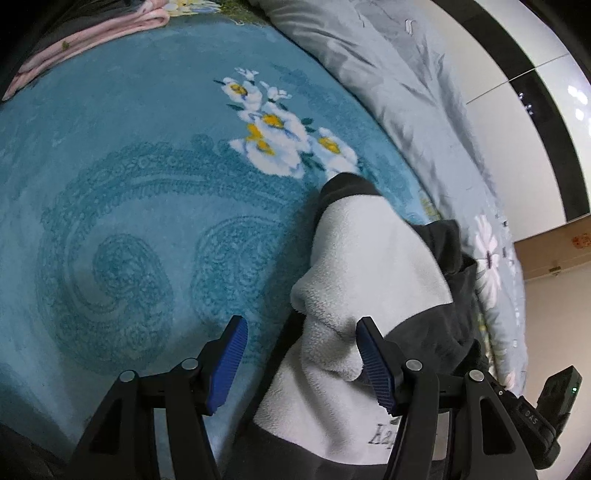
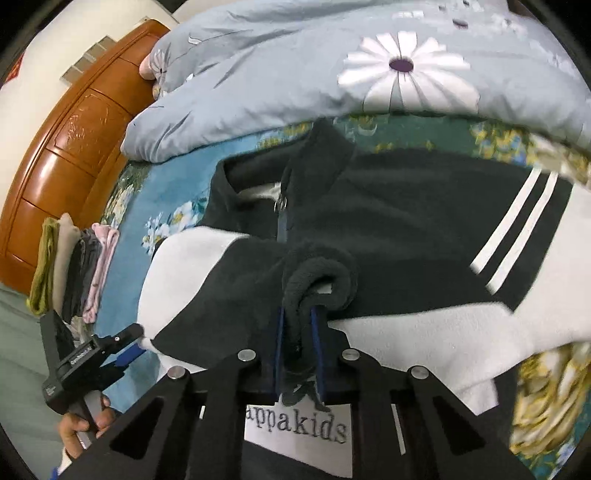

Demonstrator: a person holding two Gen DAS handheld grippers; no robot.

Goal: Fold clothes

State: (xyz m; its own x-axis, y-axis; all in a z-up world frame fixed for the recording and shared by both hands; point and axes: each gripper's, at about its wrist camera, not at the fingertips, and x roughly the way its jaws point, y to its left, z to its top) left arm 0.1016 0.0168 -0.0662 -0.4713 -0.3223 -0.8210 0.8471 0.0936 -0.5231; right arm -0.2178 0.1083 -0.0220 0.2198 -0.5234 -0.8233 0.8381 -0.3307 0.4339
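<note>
A black and white fleece jacket (image 2: 406,206) lies on the teal flowered blanket (image 1: 129,184), its zip and collar pointing towards the far duvet. In the right wrist view my right gripper (image 2: 299,332) is shut on a rolled black fleece cuff (image 2: 317,273) over the jacket's middle. In the left wrist view my left gripper (image 1: 301,363) is open, and the white sleeve (image 1: 369,266) with its black cuff runs between the blue pads (image 1: 229,362); the right pad touches the fleece. The left gripper (image 2: 138,343) also shows at the jacket's left edge, held by a hand (image 2: 81,424).
A grey-blue duvet (image 2: 295,74) with daisy prints is bunched along the far side. A stack of folded clothes (image 2: 70,273) stands at the left by the wooden headboard (image 2: 74,129). Pink folded cloth (image 1: 92,33) lies at the blanket's far corner.
</note>
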